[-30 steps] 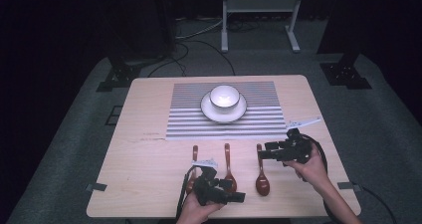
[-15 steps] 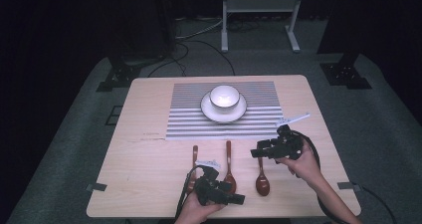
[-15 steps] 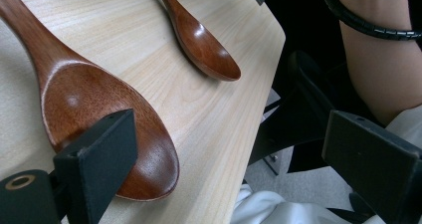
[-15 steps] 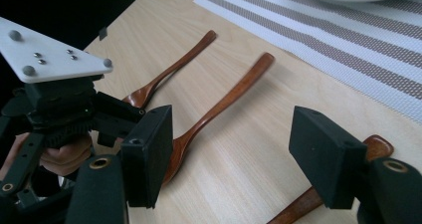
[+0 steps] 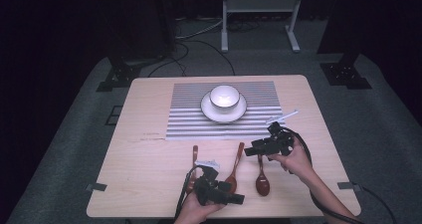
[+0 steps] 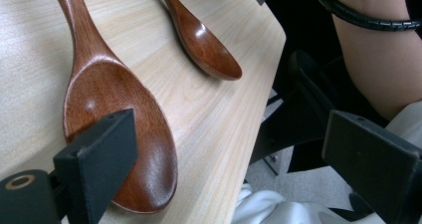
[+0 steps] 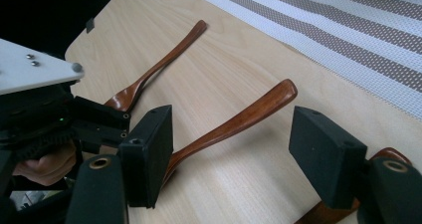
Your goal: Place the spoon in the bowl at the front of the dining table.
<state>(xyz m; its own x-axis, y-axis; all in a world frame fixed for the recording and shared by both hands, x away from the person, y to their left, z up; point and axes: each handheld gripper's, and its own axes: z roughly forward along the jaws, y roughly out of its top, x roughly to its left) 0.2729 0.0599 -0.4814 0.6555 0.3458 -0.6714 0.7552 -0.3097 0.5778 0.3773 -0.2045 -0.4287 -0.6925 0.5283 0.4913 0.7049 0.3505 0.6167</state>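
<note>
Now the right gripper (image 5: pixel 262 147), jaws spread, is being swung leftward and lowered over the middle spoon (image 5: pixel 235 163) lying on the table (image 5: pixel 149 154); the left gripper (image 5: pixel 224 190), also spread, is being held near its bowl.

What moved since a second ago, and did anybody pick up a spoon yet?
The right tool slid left and a little away from the person, stopping open over the handle of the right spoon. No spoon was picked up. The left tool, the other two spoons, and the bowl on its plate stayed put.
</note>
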